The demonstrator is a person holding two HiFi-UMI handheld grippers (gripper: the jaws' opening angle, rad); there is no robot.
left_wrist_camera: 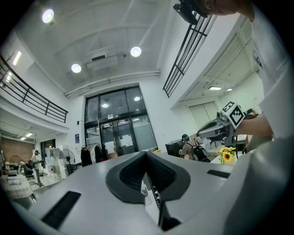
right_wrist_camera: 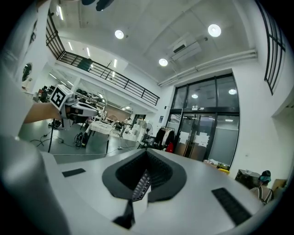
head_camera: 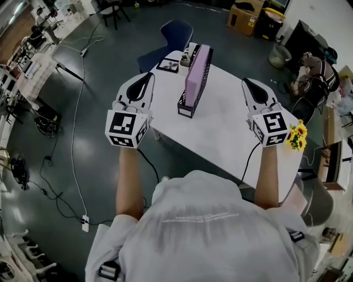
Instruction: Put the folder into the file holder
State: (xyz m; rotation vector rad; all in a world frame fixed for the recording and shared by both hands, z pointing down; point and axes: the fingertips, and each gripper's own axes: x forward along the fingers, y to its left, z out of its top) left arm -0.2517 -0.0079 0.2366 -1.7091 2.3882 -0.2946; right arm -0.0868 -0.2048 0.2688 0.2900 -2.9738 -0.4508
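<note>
Forearms reach forward from a pale grey shirt (head_camera: 193, 231), nearest to us in the head view, each ending in a marker cube. There the left gripper (head_camera: 148, 78) shows over the worktop's left edge and the right gripper (head_camera: 246, 82) toward its right edge, the two well apart. In their own views we find both tilted up at the ceiling. The left fingers (left_wrist_camera: 131, 172) are pressed together with nothing between them, and the right fingers (right_wrist_camera: 161, 172) meet the same way, holding nothing.

Between the grippers spreads the white worktop (head_camera: 226, 126), with sunflowers (head_camera: 298, 136) by its right edge. Toward the far corner stands the black mesh file holder (head_camera: 186, 107), and the lilac folder (head_camera: 197, 69) sits upright inside it. A marker card (head_camera: 167, 65) lies flat just beyond, at the far corner.

Past the worktop we see a blue chair (head_camera: 175, 32) on the dark floor (head_camera: 99, 165), a long white cable (head_camera: 77, 132) trailing across it, and cardboard boxes (head_camera: 245, 14) farther back. The gripper views add tall glass doors (left_wrist_camera: 117, 133), a balcony railing (right_wrist_camera: 110, 75) and round ceiling lights (right_wrist_camera: 214, 30).
</note>
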